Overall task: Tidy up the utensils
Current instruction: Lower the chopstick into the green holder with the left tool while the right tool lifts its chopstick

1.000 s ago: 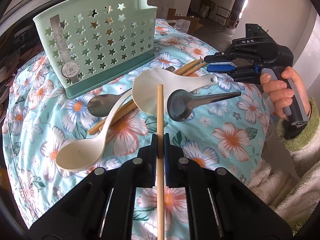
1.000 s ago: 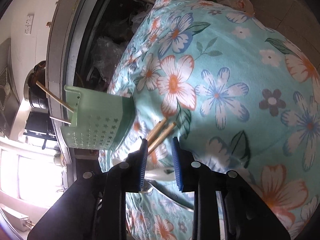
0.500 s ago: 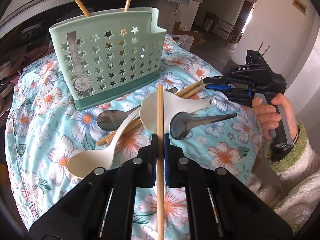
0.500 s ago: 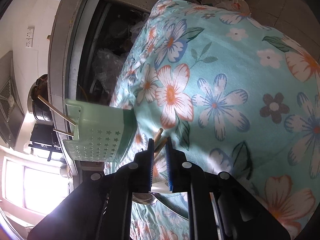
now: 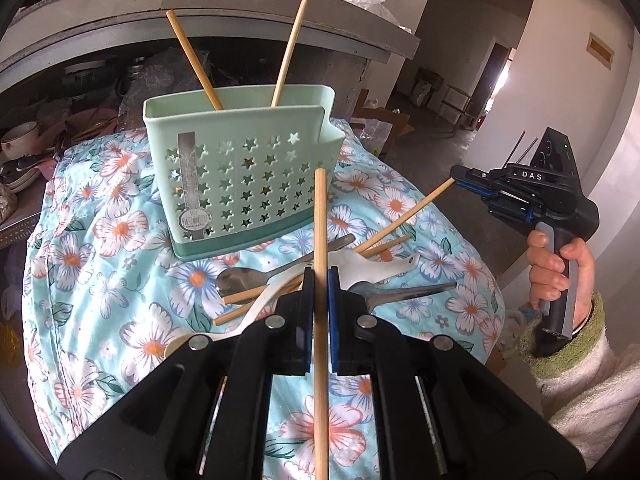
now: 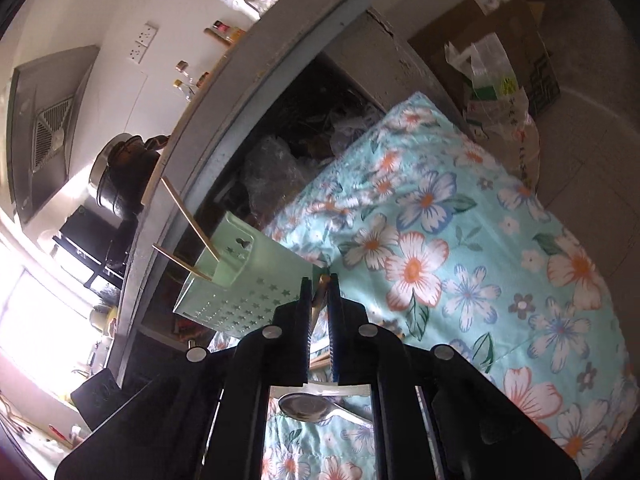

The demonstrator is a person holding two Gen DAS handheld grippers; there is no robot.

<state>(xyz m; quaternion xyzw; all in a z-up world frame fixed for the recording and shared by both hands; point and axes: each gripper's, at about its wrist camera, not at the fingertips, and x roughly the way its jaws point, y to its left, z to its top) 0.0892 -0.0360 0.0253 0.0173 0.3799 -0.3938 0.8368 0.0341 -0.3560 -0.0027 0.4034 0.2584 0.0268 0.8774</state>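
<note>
A mint green utensil caddy (image 5: 240, 172) with star holes stands on the floral cloth (image 5: 100, 240), with two chopsticks (image 5: 196, 68) leaning in it. My left gripper (image 5: 320, 276) is shut on a wooden chopstick (image 5: 320, 208) that points up toward the caddy. At the right, my right gripper (image 5: 460, 180) is closing its jaws on the end of another chopstick (image 5: 408, 212), whose far end slants down to the utensil pile. There lie a metal spoon (image 5: 240, 278), a dark spoon (image 5: 400, 294), white spoons (image 5: 376, 266) and more chopsticks. In the right wrist view the gripper (image 6: 320, 280) pinches the chopstick tip (image 6: 323, 280) beside the caddy (image 6: 240, 276).
A grey concrete counter (image 5: 240, 20) overhangs a cluttered shelf behind the caddy, with a bowl (image 5: 18, 144) at the left. A hand in a fleece sleeve (image 5: 560, 272) holds the right gripper off the cloth's right edge. A cardboard box (image 6: 500, 40) sits on the floor beyond.
The right gripper closed on one chopstick's end and raised it off the cloth. The left gripper rose with its chopstick, and the caddy now sits lower in view with its chopsticks showing.
</note>
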